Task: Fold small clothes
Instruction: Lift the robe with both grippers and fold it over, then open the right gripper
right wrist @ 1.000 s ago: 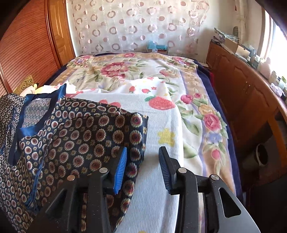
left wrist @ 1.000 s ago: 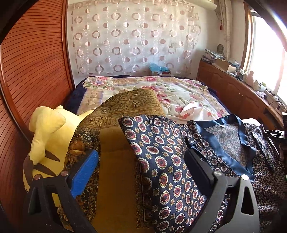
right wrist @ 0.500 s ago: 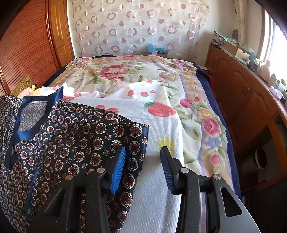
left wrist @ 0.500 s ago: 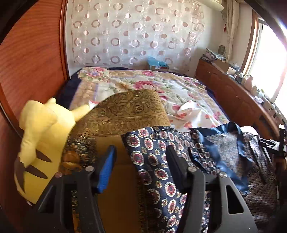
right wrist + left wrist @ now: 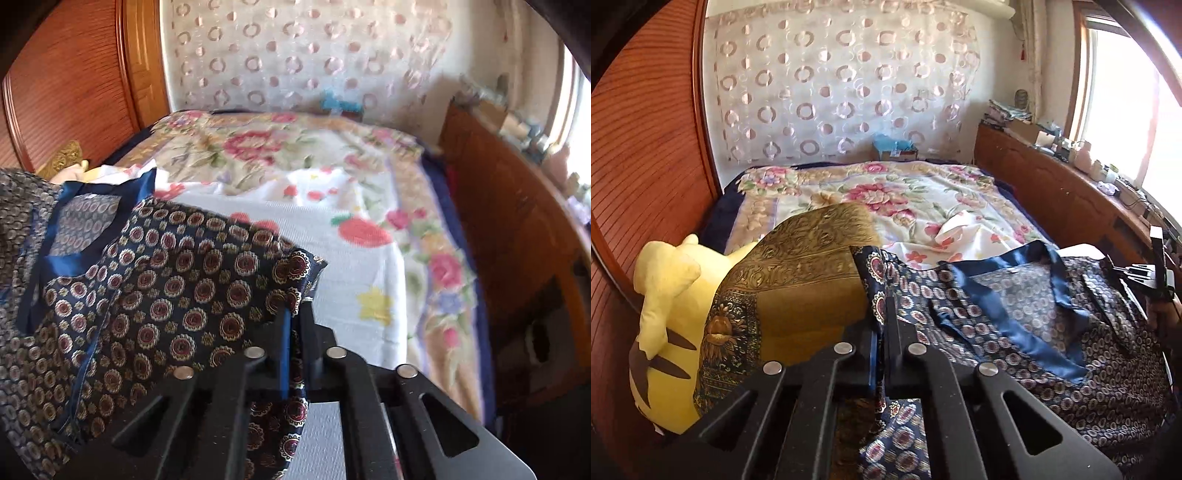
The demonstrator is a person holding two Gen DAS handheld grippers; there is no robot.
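Two corners of the patterned garment [image 5: 1015,314], spread on the bed [image 5: 916,199], are clamped: one in the left gripper [image 5: 881,325], one in the right gripper [image 5: 295,325]. No fold yet made; all folding remains. Pads hidden by cloth; right view blurred; cushion [image 5: 798,280] beside left gripper

Navy garment [image 5: 1015,325] with red-and-gold medallion print and plain blue satin trim. Gold-brown ornate cushion [image 5: 798,277]. Yellow plush toy [image 5: 665,291] with brown stripes. Cream floral bedspread [image 5: 923,192]; white towel [image 5: 343,266] with strawberry and star print. Circle-patterned curtain [image 5: 831,81].
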